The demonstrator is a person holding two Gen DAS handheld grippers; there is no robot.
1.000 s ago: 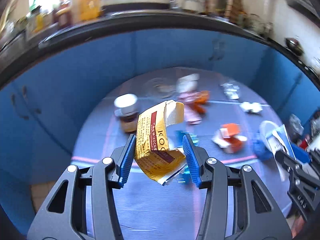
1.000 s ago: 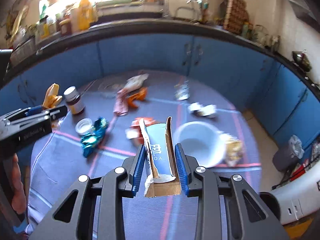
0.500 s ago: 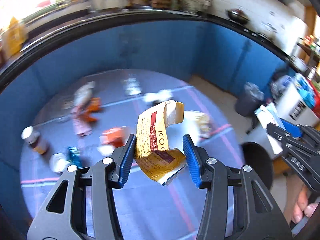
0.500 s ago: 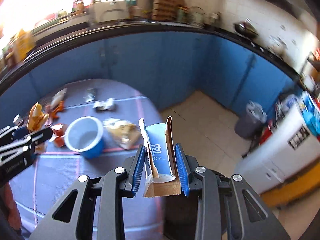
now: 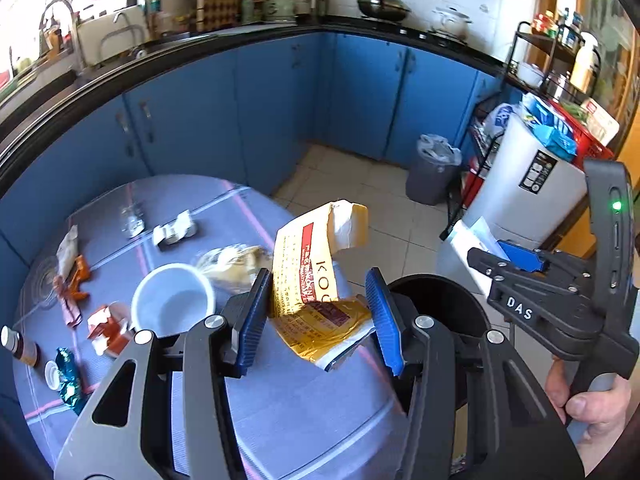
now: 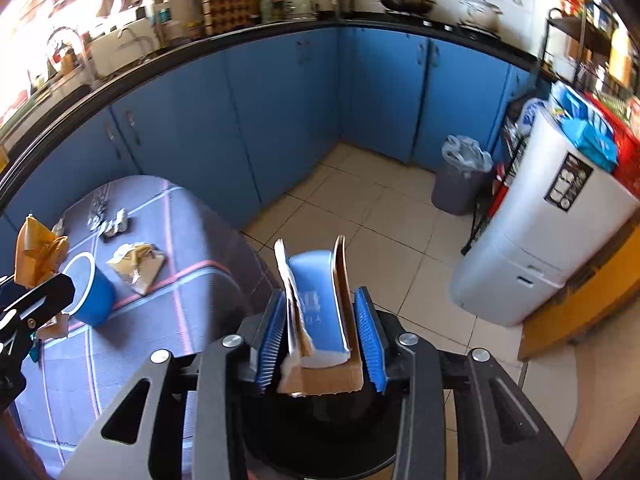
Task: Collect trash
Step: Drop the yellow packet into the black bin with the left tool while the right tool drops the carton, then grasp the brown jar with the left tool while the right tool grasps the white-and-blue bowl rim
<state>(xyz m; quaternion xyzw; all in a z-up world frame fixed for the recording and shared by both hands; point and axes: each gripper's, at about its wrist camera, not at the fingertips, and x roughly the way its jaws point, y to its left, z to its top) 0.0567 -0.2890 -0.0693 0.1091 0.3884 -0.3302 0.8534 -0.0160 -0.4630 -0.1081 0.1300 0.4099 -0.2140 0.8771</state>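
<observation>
Right gripper, clamped on the blue carton, sat over the black bin; left gripper gripped the yellow packet short of the rim and needed centring over the bin before release.

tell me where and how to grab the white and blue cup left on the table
Take the cup by its rim, coming from above. It stands upright with its mouth open and nothing visible inside, so one finger could go inside the wall and one outside. The far side looks tighter: a crumpled wrapper lies close beside it there. Both grippers are full now, so one must drop its trash first.
</observation>
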